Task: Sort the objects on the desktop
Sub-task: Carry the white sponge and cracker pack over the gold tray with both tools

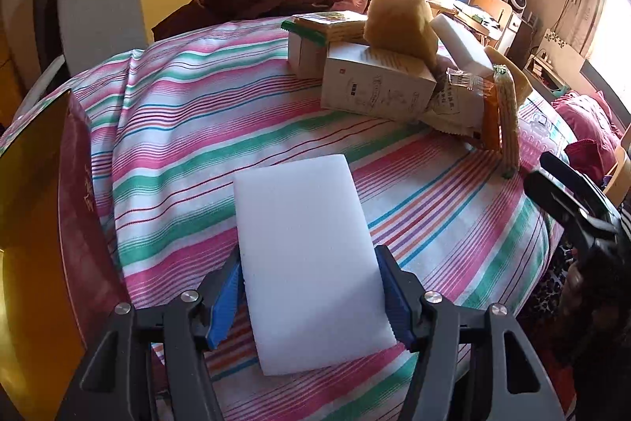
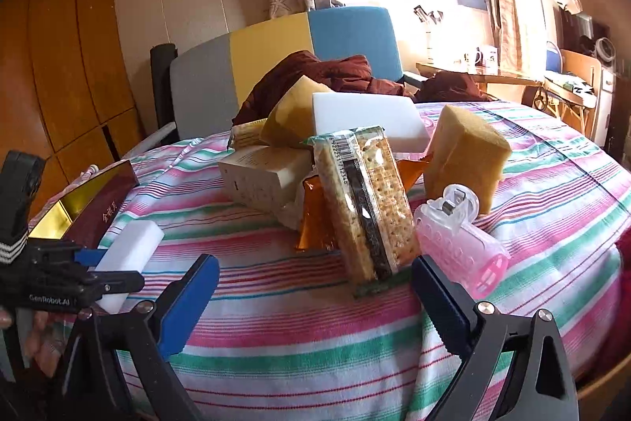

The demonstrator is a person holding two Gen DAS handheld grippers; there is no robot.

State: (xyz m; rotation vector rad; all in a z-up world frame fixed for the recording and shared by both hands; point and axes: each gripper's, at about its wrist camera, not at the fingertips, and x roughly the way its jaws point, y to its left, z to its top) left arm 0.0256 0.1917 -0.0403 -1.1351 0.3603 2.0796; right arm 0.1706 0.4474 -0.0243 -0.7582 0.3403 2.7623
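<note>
Item 1, white foam block: I am holding it in the left gripper, whose blue pads are pressing its two long sides near the near end. Its long axis is running straight ahead along the fingers, out over the striped cloth. In the right wrist view the same block is sitting at far left, beside the red and gold box.

Item 2, right gripper: its jaws are standing wide apart and holding nothing. It is hovering low over the cloth, facing the pile.

Item 3, cracker packet: it is leaning upright dead ahead of the right gripper, long axis running up and away, just beside the pink clip. The right hand is plainly the nearer one, so I am judging this the next pick.

Item 4, remaining pile: yellow sponge, second white block, white carton, orange wrapper, all touching or overlapping.

Writing: "GenRobot.AI" is showing on the left gripper body in the right wrist view. A barcode is running along the packet, its digits too small to read with confidence. Gold characters are showing on the red box and small print on the carton, both illegible to me.
</note>
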